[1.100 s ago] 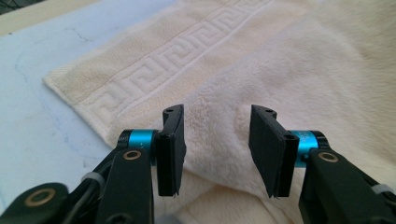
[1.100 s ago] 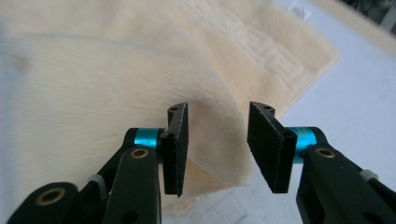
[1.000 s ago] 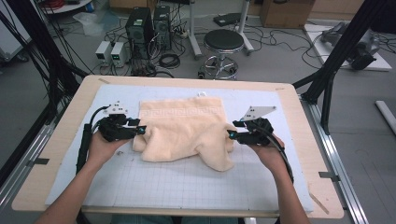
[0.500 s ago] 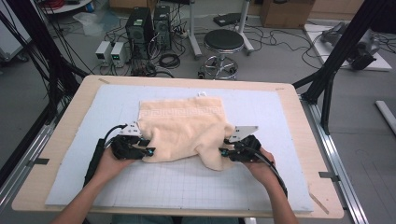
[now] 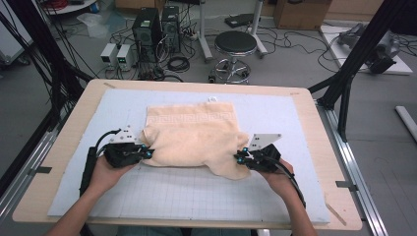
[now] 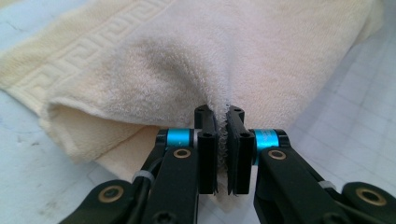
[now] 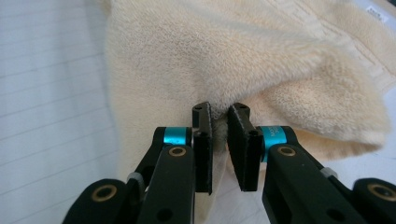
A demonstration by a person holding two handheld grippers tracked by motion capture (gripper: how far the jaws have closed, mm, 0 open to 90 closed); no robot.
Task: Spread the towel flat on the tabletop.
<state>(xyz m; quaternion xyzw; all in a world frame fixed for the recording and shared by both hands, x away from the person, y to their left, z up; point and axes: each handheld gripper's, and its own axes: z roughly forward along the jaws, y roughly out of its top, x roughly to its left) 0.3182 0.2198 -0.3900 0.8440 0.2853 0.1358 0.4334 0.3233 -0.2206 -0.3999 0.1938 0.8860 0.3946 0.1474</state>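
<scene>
Behind the table (image 5: 59, 162) a lab floor carries computers, cables and a stool (image 5: 235, 43); no bins or boxes stand on the mat (image 5: 196, 191), so nothing is contained anywhere.

Left of the towel (image 5: 196, 140), the left gripper (image 5: 146, 153) has just been closing its jaws, and the left gripper view shows them pressed onto a pinch of the towel's near left edge, terry squeezed between the pads (image 6: 208, 149). The towel itself lies mid-mat, folded over once so that its key-pattern border runs along the far edge and the doubled layers bulge toward the person.

Right of the towel, the right gripper (image 5: 239, 159) has likewise just been closing; its jaws clamp the near right corner, cloth caught between them.

Judging by this, 1 fold looks done and both near corners are gripped; carrying them over for the next fold and smoothing appear left.
</scene>
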